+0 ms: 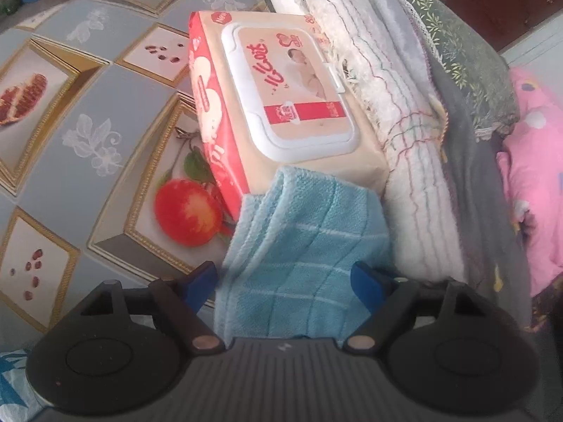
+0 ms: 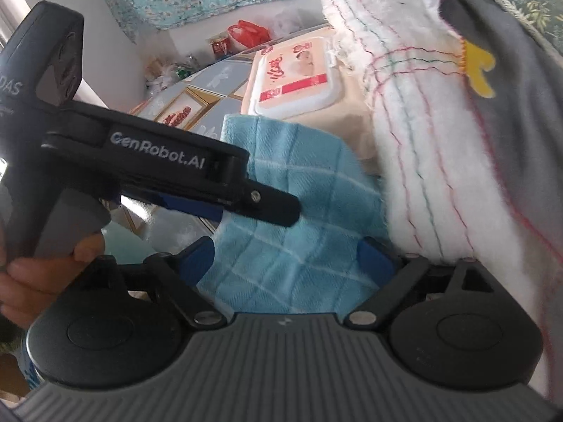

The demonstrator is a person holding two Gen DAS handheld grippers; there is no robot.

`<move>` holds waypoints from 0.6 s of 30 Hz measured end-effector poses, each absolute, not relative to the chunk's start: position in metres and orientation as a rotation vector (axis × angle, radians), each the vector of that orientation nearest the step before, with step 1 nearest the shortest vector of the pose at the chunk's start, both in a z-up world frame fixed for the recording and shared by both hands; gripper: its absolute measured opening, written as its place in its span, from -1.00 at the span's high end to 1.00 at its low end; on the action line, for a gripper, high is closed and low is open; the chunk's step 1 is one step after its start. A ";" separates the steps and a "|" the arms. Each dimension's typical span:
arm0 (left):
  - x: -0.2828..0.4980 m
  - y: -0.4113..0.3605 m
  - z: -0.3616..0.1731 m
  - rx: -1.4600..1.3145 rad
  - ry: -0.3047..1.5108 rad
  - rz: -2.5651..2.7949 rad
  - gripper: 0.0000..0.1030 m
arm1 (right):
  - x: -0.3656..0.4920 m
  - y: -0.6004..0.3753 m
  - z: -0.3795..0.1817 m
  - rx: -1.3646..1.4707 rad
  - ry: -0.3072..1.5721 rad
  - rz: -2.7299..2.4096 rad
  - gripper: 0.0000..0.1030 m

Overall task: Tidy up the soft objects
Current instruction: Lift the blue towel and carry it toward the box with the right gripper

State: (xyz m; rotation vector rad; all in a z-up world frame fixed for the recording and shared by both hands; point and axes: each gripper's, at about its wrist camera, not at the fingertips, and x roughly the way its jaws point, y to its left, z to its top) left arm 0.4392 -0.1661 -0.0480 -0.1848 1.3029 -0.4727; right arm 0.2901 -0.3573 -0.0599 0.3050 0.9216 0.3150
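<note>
On the fruit-patterned table (image 1: 88, 112), my left gripper (image 1: 285, 281) and right gripper (image 2: 288, 256) both straddle the blue checked towel (image 1: 302, 239), fingers released. Its far edge rests on the wipes pack (image 1: 281, 105); folded white blankets (image 1: 404, 123) lie right.

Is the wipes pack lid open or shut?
Shut: the white lid lies flat on the wipes pack, its latch tab seated at the edge.
</note>
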 end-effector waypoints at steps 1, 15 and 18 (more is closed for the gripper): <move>0.440 -0.165 -0.048 -0.193 1.307 -0.477 -0.65 | 0.292 -0.357 -0.060 0.318 0.917 0.330 -0.78; 0.438 -0.163 -0.044 -0.270 1.324 -0.577 -0.64 | 0.305 -0.361 -0.071 0.440 0.829 0.484 -0.33; 0.434 -0.169 -0.037 -0.270 1.313 -0.609 -0.64 | 0.305 -0.372 -0.073 0.471 0.819 0.480 -0.02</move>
